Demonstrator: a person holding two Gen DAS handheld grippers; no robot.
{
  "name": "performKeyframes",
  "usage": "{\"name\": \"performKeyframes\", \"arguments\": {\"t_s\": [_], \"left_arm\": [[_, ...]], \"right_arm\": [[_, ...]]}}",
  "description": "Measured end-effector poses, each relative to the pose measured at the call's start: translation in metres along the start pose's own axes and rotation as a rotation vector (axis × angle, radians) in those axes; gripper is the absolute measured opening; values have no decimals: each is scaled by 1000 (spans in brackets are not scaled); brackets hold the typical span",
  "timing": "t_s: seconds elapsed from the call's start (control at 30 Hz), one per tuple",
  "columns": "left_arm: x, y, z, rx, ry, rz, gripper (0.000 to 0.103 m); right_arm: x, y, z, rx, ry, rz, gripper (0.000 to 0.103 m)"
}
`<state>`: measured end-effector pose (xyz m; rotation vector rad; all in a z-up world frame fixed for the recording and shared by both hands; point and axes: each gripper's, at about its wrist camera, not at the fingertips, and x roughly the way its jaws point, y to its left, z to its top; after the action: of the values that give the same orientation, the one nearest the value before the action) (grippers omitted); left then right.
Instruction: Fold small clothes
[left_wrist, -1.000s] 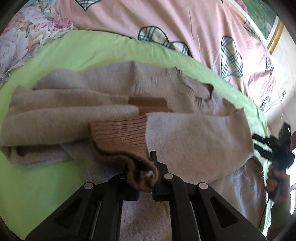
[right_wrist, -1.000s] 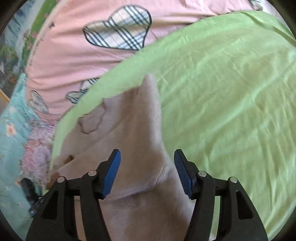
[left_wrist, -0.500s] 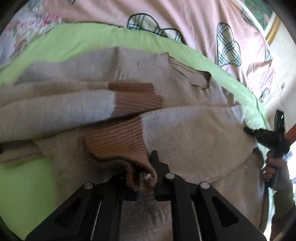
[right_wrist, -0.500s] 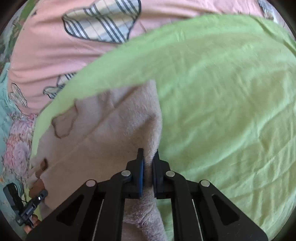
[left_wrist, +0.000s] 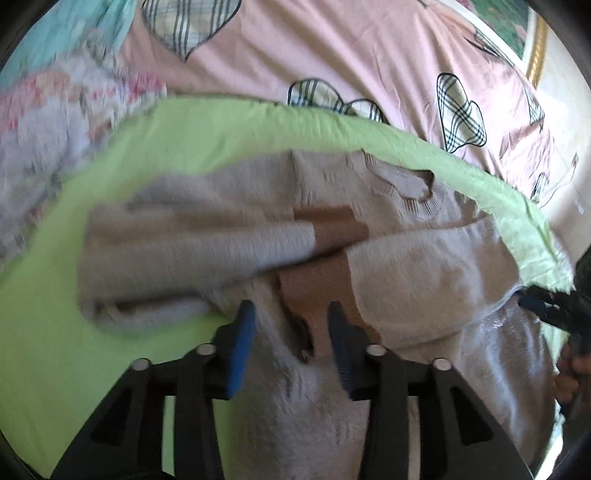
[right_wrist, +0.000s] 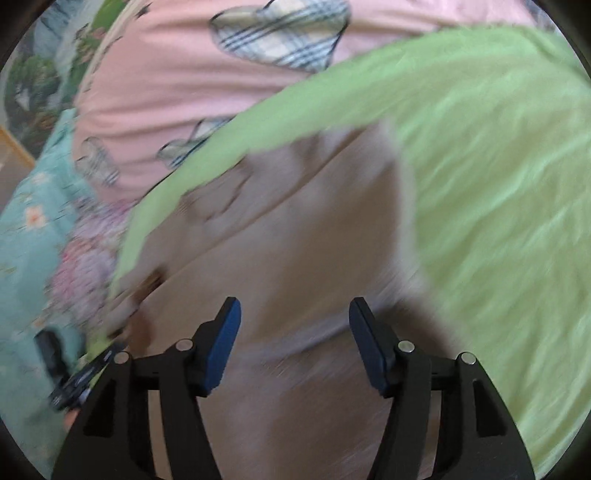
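Observation:
A beige knit sweater with brown ribbed cuffs lies on a green sheet, both sleeves folded across its chest. My left gripper is open just above the near sleeve's brown cuff, holding nothing. In the right wrist view the same sweater lies blurred under my right gripper, which is open over the sweater's side edge. The right gripper also shows at the right edge of the left wrist view.
The green sheet covers a bed with a pink quilt bearing plaid hearts behind it. Floral bedding lies at the far left. A gold picture frame is at the top right.
My left gripper let go of the brown cuff and opened; the sleeve now lies across the sweater. My right gripper shut on the sweater's edge half a second ago and has opened again.

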<state>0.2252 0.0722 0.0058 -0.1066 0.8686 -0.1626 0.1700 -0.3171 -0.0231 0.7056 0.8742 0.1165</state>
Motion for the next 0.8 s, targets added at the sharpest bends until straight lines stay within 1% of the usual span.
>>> {"name": "performKeyframes", "arguments": {"t_s": [0.07,0.1,0.17,0.3,0.33,0.37,0.4,0.43,0.47,0.6,0.7,0.77,0.8], "left_arm": [[2,-7,13,54,-5,21,53],[6,-11,18,90,-7,31,54],[18,-21,27,174,-5,52,61],[55,-32,34,307,53,116,62],[66,-31,35,323,71,141,59],[76,-27,34,323,101,150,33],[86,-21,35,309,137,147,16],[93,-12,36,278,166,138,12],[93,-6,38,251,163,113,9],[68,8,47,143,89,54,7],[35,0,56,87,14,-41,7],[16,-18,63,66,-32,-130,7],[9,-31,66,59,-51,-189,7]], "right_arm": [[5,13,-15,-14,34,30,63],[6,17,-22,-19,47,43,63],[13,26,-33,-21,71,71,63],[25,36,-47,-14,122,101,63],[27,37,-49,-10,129,105,63],[28,38,-51,-7,136,104,63],[29,39,-52,-4,141,104,63],[31,38,-52,-1,147,105,63],[32,38,-53,3,152,104,63],[32,38,-53,4,149,100,63],[30,39,-52,-2,135,101,63],[27,40,-49,-6,118,103,63],[24,39,-48,-3,103,105,63]]}}
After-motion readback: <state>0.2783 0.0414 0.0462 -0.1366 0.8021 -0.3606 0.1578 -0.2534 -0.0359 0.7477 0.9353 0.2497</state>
